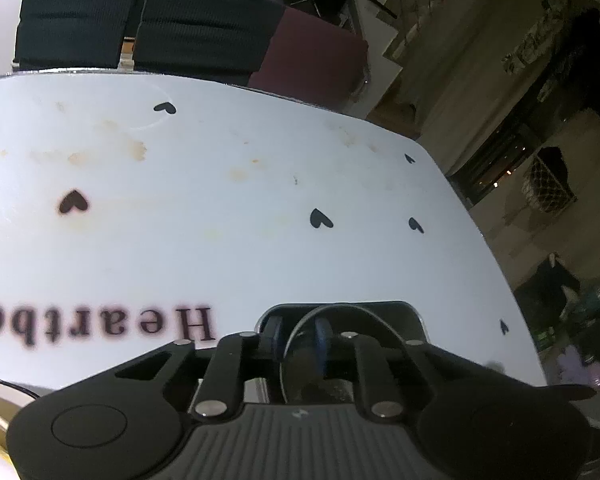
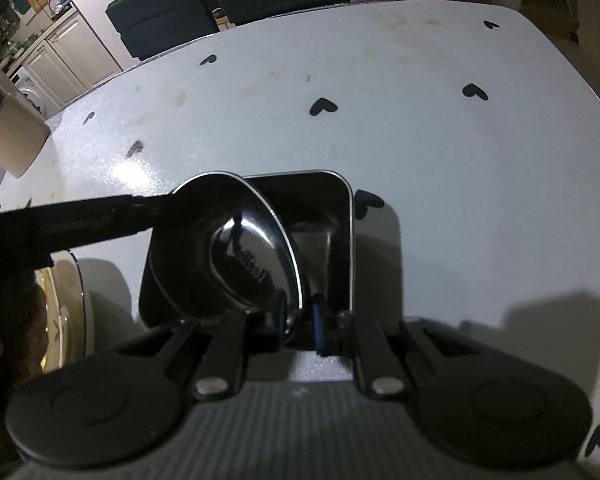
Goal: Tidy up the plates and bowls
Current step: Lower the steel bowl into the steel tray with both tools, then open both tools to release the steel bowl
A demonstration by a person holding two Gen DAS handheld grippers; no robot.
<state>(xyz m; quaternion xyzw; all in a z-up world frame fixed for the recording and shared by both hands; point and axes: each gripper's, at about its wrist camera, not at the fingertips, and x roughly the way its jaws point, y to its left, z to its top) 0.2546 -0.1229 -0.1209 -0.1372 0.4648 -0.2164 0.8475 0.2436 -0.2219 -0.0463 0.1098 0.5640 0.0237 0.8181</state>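
The round steel bowl hangs tilted on edge over the square steel dish, which sits mid-table. The right gripper pinches the bowl's rim at its six o'clock, jaws nearly closed. The left gripper straddles the rim opposite, at ten o'clock in the right wrist view; its pads look slightly apart, likely letting go. Judged step: nesting the bowl. Next: lower it level, then release. A floral plate lies at eight o'clock on the white table.
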